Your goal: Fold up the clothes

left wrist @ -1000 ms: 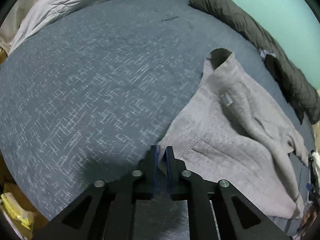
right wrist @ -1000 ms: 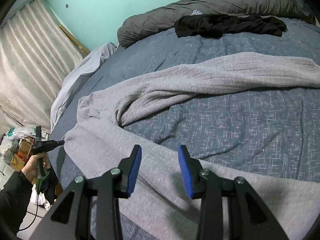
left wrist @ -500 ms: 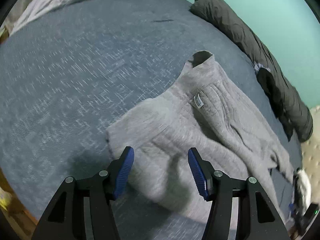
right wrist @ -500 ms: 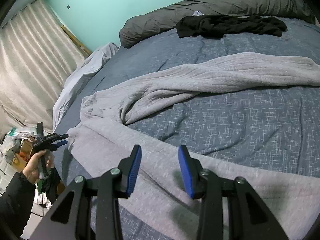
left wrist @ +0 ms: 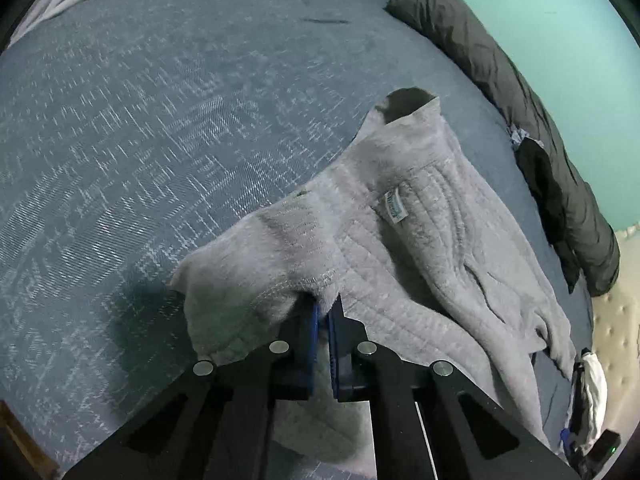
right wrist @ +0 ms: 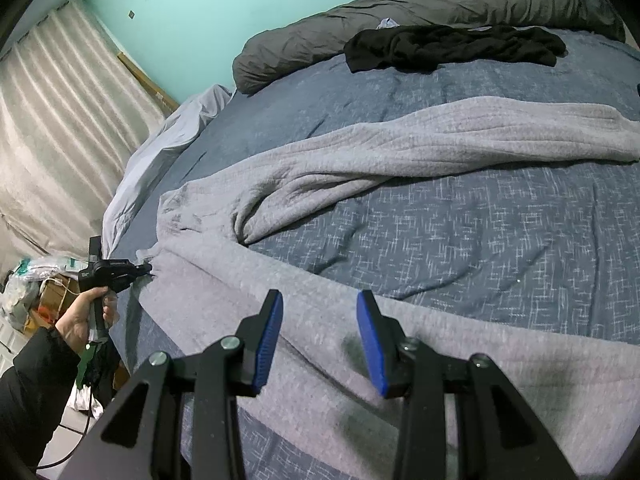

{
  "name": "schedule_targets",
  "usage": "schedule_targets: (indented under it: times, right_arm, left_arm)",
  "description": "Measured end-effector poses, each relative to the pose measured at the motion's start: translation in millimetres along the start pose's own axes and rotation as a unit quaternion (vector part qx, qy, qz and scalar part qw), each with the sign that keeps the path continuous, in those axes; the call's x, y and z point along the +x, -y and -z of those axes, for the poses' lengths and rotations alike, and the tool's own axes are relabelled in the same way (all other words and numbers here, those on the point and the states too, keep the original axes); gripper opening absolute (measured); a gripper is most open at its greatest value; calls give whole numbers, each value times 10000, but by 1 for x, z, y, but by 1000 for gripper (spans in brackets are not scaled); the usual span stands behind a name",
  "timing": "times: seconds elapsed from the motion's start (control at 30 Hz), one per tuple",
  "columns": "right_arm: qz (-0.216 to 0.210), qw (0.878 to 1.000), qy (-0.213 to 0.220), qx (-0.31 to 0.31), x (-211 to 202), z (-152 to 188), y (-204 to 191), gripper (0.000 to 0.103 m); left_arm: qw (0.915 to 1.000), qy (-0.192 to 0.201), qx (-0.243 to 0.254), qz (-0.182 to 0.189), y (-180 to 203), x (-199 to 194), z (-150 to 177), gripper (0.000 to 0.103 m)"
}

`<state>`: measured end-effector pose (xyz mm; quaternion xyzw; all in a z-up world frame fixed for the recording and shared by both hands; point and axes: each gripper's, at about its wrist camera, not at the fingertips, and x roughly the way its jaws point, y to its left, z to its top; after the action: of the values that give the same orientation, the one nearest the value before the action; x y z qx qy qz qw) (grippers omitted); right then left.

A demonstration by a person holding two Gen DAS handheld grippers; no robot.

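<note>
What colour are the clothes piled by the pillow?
Black, lying against the dark grey pillow. The right wrist view shows them best.

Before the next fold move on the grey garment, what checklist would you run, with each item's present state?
1. Left gripper pinches the grey garment at its waistband edge: ok, the jaws have just closed with fabric between the pads.
2. Right gripper has a hold: not ok, its jaws stand open above the cloth, gripping nothing.
3. Garment lies flat: not ok, one leg is bunched and creased.
4. Space on the blue bedspread beside the garment: ok.
5. Black garment lies apart from the grey one: ok.
6. How many layers the left pads caught: cannot tell.
</note>
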<state>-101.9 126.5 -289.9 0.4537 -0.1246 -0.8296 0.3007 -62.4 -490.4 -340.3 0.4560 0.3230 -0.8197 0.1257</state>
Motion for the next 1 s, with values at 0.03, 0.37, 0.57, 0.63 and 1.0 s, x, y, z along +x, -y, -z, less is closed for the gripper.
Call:
schedule_targets:
  times: [0.03, 0.37, 0.57, 0.63, 1.0]
  right_arm:
    - [-4, 10000, 1, 11, 0, 0, 1, 38]
    - [-61, 10000, -41, 23, -6, 4, 3, 38]
    - [101, 9997, -217, 51, -6, 9, 13, 48]
    - [160, 9996, -222, 73, -10, 10, 17, 48]
    - [676, 9975, -152, 105, -55, 7, 61, 51]
  left_arm:
    - [10000, 69, 39, 11, 0, -8, 2, 4]
    - [9993, 322, 29, -201, -40, -56, 14, 3]
    - [9996, 92, 143, -244, -38, -35, 12, 4]
    - [9997, 87, 86, -228, -37, -36, 13, 6]
    - [9998, 117, -9, -133, -49, -59, 18, 41]
